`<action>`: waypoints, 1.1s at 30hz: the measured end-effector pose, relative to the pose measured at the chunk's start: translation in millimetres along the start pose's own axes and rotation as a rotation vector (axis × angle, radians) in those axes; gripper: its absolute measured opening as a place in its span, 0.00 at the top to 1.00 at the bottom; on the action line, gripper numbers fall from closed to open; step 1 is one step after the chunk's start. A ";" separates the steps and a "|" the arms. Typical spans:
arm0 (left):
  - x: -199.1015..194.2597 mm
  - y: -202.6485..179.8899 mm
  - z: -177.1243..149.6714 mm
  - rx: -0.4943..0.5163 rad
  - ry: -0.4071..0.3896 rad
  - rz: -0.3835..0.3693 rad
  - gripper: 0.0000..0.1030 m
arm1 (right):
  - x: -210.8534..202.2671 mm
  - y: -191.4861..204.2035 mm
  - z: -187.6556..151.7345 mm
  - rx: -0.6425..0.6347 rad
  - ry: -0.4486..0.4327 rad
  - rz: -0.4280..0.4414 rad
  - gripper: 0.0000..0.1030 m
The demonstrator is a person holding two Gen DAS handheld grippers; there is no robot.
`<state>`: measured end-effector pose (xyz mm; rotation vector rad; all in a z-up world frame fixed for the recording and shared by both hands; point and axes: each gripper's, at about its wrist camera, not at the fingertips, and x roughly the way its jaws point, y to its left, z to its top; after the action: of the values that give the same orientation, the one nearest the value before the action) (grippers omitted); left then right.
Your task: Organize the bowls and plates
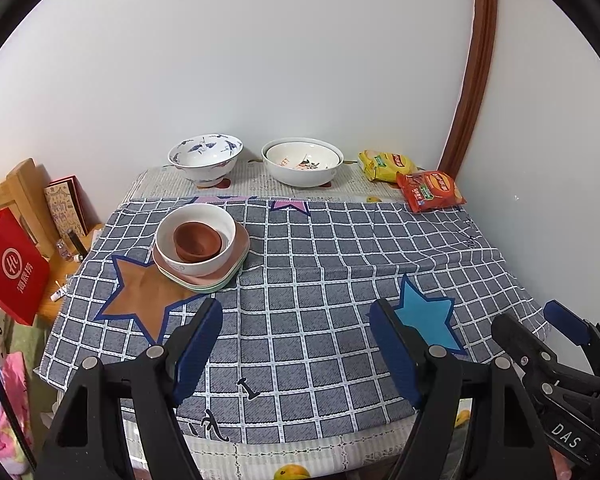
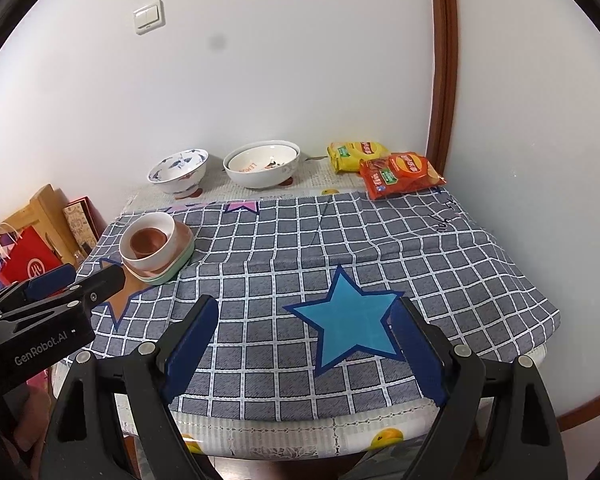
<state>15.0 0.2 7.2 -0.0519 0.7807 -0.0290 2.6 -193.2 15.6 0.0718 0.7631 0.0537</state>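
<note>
Both claws hang wide and hold nothing, near the front edge of the table.

From the left wrist view, the left gripper [image 1: 296,344] spreads its blue-padded fingers over the grey checked tablecloth [image 1: 320,264]. At about ten o'clock from it sits the stack: a small terracotta-brown bowl [image 1: 198,242] nested in a white ceramic bowl [image 1: 196,240], resting on a pink square plate [image 1: 236,258] above a pale green plate [image 1: 214,286], beside the brown star patch [image 1: 144,296]. At twelve o'clock, by the wall, stand a blue-and-white patterned porcelain bowl [image 1: 205,158] and a larger white bowl with printed lettering [image 1: 302,162], which seems to hold a second bowl inside. Yellow [image 1: 384,165] and red snack packets [image 1: 430,191] lie at one o'clock.

From the right wrist view, the right gripper [image 2: 304,352] straddles the blue star patch [image 2: 350,326], its fingers well apart. The stack sits at ten o'clock, the two far bowls at eleven to twelve.

Judging by this, the stacking looks largely done and both tools are between grasps. If the far bowls belong to the job, the next move calls for a long reach across the cloth and a firm pinch on a rim.
</note>
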 end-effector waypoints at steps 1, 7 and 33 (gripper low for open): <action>0.4 0.2 0.2 -0.001 0.000 0.001 0.28 | 0.1 -0.1 -0.1 0.000 0.000 0.000 0.15; 0.7 0.1 0.1 -0.002 0.000 -0.001 0.28 | -0.4 0.1 -0.5 0.001 0.000 0.001 0.15; -0.4 -1.5 -2.7 -0.007 0.001 -0.004 0.28 | -3.2 -0.6 -2.0 0.015 0.001 0.004 0.15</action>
<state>12.8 -1.3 5.6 -0.0604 0.7815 -0.0300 -1.1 -193.9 16.3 0.0877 0.7646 0.0514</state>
